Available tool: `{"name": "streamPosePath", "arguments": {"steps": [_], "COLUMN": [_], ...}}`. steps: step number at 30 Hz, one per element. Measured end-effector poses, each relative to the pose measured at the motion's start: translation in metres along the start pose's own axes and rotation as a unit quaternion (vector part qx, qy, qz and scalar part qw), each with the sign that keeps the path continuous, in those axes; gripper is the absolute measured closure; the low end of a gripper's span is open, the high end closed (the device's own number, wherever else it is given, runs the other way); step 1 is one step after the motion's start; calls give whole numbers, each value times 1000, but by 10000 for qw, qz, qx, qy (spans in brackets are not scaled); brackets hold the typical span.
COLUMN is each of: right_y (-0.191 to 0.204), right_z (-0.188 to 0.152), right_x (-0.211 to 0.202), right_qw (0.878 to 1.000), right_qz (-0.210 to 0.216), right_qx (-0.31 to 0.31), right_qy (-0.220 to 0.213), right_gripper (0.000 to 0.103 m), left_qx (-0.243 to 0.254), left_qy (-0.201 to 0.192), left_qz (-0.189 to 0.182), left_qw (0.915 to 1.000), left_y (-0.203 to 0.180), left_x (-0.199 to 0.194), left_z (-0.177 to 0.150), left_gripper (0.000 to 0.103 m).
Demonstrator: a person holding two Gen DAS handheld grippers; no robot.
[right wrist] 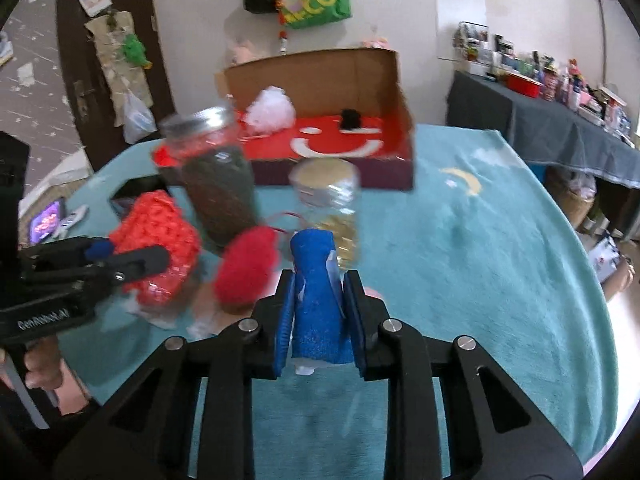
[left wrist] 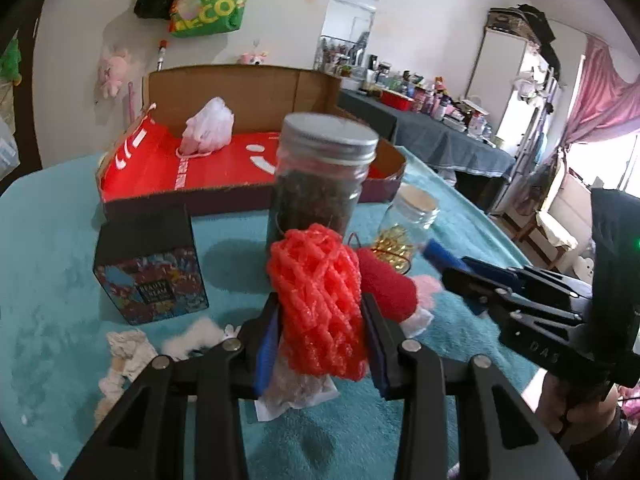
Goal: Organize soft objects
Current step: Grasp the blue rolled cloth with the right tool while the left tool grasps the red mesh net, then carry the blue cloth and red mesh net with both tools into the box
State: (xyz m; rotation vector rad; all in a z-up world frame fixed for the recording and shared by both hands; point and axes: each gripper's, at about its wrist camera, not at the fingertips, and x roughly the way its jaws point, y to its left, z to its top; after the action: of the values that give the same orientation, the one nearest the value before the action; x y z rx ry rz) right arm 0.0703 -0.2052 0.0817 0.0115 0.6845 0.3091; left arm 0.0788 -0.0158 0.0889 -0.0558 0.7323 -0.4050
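My left gripper (left wrist: 320, 312) is shut on a red foam net (left wrist: 318, 304), held above the teal cloth; it also shows in the right wrist view (right wrist: 160, 240). My right gripper (right wrist: 320, 300) is shut on a blue foam piece (right wrist: 318, 300), and its tip shows in the left wrist view (left wrist: 438, 252). A red knitted soft toy (right wrist: 246, 272) lies on the cloth between them. The open cardboard box (right wrist: 332, 68) with a red bottom stands behind, holding a white pouf (right wrist: 270, 110) and a small black object (right wrist: 350, 119).
A tall jar with a metal lid (left wrist: 320, 176) and a small corked jar with gold bits (left wrist: 408, 224) stand just ahead. A dark patterned box (left wrist: 150, 276) is at left, with white scraps (left wrist: 128, 352) near it. A cluttered side table (right wrist: 552, 120) stands at right.
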Motion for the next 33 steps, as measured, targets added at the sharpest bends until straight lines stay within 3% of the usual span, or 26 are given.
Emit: {"name": "streamPosePath", "arguments": {"steps": [8,21,26,30,33], "right_y": [23,15,11,2,-8], "right_z": [8,7,4,2,0], "right_x": [7,9,5,0,-4], "right_qw": [9996,9996,9995,9995,9994], "right_qz": [203,213,232,200,168], "right_qx": [-185,-94,-59,2,122], "right_qy": [96,188,226,246,272], "right_gripper": [80,80,80,80,80], "left_qx": [150,110,-65,-409,-540], "left_qy": [129,190,205,307,279], "left_qz": [-175,-297,-409,-771,-676], "left_qw": [9997,9993,9989,9957,9959], "left_y": [4,6,21,44,62], "left_x": [1,5,-5,-16,-26], "left_z": [8,9,6,2,-1], "left_gripper": [63,63,63,63,63]}}
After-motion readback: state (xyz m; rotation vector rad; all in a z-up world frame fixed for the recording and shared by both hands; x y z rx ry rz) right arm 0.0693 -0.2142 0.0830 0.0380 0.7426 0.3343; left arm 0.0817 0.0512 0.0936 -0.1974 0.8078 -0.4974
